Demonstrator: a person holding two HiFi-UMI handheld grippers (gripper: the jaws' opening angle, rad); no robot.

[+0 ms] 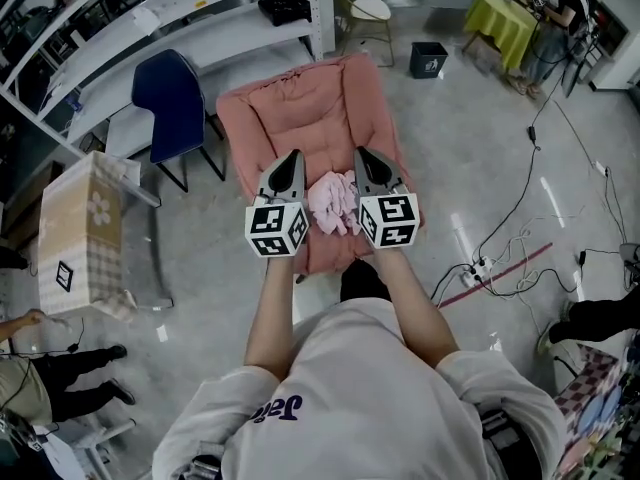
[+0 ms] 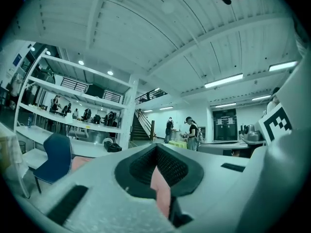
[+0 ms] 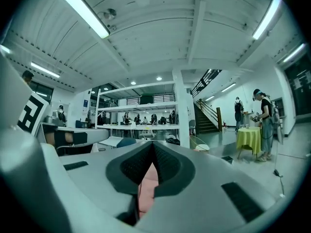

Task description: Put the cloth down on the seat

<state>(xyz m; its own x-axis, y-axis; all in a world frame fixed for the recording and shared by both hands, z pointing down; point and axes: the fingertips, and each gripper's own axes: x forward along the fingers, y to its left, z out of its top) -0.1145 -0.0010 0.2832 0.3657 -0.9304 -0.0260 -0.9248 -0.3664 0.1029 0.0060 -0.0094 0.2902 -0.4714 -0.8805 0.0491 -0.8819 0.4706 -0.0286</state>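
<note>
A crumpled pale pink cloth lies on the salmon padded seat, near its front edge. My two grippers hover over the seat on either side of the cloth, pointing away from me. The left gripper has its jaws shut tip to tip, and so does the right gripper. Neither holds the cloth. In both gripper views a pink strip shows through the slot below the closed tips; I cannot tell whether it is cloth or cushion.
A blue chair stands left of the seat, under white shelving. A covered box sits further left. Behind are a wire chair, a black bin and a yellow-green table. Cables and a power strip lie at right.
</note>
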